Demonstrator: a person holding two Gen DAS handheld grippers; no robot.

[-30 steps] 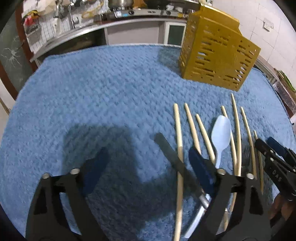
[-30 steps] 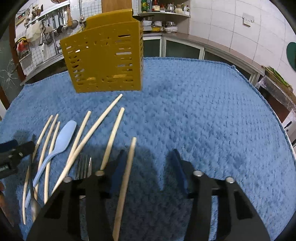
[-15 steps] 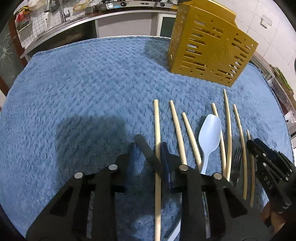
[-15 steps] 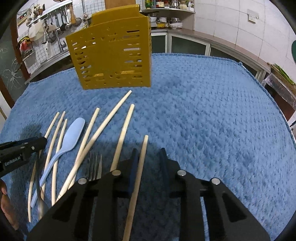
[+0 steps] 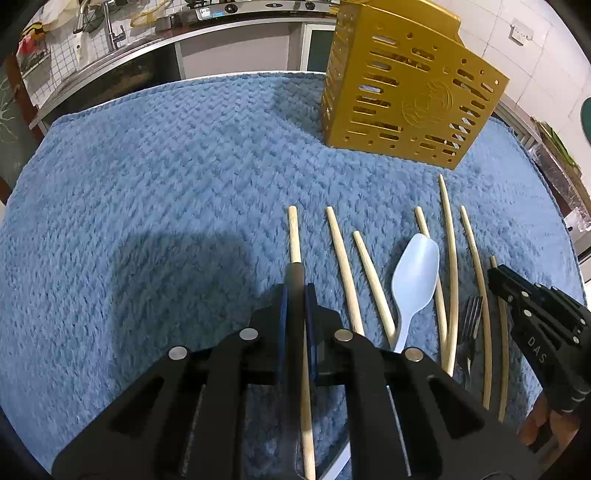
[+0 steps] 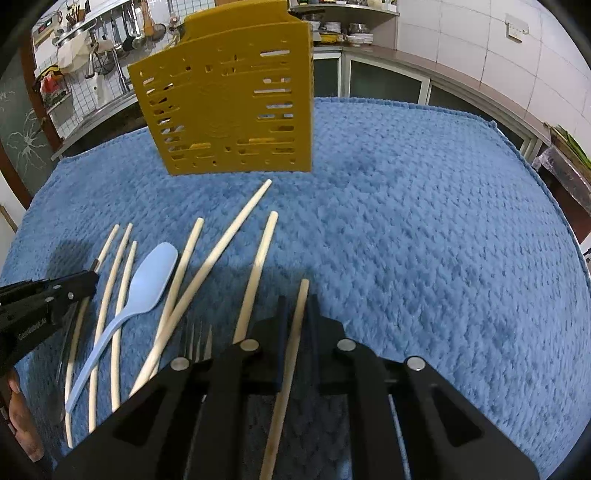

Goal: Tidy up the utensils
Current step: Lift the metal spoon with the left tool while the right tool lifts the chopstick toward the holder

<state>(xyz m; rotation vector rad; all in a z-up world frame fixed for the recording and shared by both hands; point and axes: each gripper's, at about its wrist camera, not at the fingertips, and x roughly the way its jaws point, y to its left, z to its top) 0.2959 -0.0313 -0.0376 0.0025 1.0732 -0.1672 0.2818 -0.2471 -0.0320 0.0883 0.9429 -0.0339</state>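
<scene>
Several wooden chopsticks point(image 5: 343, 258), a pale blue spoon point(image 5: 415, 273) and a metal fork point(image 5: 469, 314) lie side by side on the blue mat point(image 5: 147, 184). A yellow slotted utensil holder point(image 5: 406, 88) stands upright behind them. My left gripper point(image 5: 295, 291) is closing, and its pads press on a dark handle point(image 5: 295, 273) of a metal utensil lying over the leftmost chopstick point(image 5: 293, 232). My right gripper point(image 6: 298, 301) is closing too, pads against the rightmost chopstick point(image 6: 301, 295). Each gripper shows at the edge of the other's view: right gripper point(image 5: 496, 275), left gripper point(image 6: 88, 280).
The blue mat point(image 6: 424, 221) covers the whole table, with open mat left of the row and right of it. The holder point(image 6: 229, 103) stands at the far edge. Kitchen counters and hanging tools point(image 6: 122, 33) lie behind. A hand point(image 5: 539, 424) shows under the right gripper.
Both grippers' jaws have come together from wide apart, the left onto the dark handle, the right onto the rightmost chopstick. The left gripper shifted right over that handle.
</scene>
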